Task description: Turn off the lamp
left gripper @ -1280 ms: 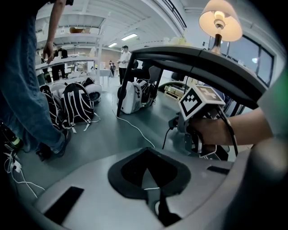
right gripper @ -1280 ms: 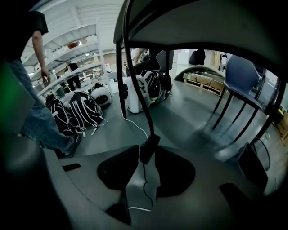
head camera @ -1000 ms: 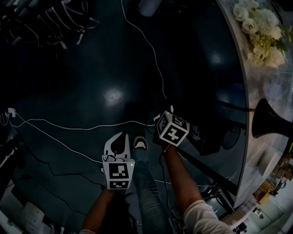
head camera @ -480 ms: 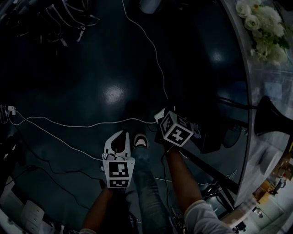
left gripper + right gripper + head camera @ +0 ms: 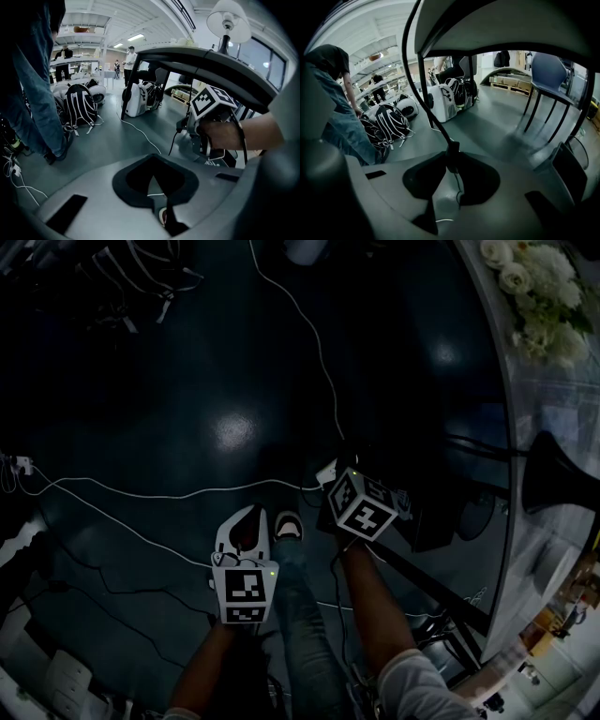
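Floor [image 5: 234,381] open below table edge [image 5: 501,44]; right tongs [image 5: 453,163], just eased wider, clasping cord switch [image 5: 453,153]; left tongs [image 5: 152,158] clenched.

lamp [image 5: 555,486] on table [image 5: 511,409] (right side), flowers [image 5: 539,292] beyond

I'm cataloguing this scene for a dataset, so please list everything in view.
lamp: one, pale shade, on the table
table: one, pale top, right side
flowers: one bunch, white, on the table
cord: one, black, hanging below the table
inline switch: one, black, on the cord
floor cables: several, white, across the dark floor
backpacks: several, black with white straps, on the floor
chair: one, blue, beyond the table
people: at least three, far background
left gripper: one, grey, jaw tips together, empty
right gripper: one, grey, jaws have just been opening slightly, tips on the inline switch
shoe: one, white-toed, between the grippers
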Tool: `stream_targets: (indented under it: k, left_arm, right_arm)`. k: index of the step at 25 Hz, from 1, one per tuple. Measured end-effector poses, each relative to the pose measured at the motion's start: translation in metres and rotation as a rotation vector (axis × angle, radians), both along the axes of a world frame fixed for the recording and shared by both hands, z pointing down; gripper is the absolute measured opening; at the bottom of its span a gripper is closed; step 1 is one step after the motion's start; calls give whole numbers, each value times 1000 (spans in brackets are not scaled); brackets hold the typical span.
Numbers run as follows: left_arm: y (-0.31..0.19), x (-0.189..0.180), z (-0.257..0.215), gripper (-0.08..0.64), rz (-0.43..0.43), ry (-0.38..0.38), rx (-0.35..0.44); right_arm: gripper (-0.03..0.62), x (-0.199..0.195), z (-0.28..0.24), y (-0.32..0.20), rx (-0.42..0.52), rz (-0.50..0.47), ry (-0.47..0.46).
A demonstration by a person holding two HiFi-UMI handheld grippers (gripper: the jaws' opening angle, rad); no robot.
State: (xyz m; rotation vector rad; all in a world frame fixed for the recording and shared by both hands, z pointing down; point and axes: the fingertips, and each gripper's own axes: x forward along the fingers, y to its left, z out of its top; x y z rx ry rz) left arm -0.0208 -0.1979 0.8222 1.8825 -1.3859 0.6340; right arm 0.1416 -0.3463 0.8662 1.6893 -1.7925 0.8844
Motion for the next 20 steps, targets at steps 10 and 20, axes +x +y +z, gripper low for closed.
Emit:
stream_targets:
  k: [10, 20]
  left_arm:
    - [5, -3, 0, -2, -15, -5, 1]
    - [15, -3, 2, -2, -22, -9, 1]
  right_arm:
    - [77, -3, 3, 2, -19, -11, -13]
    - [91, -2, 3, 11, 3, -18, -12]
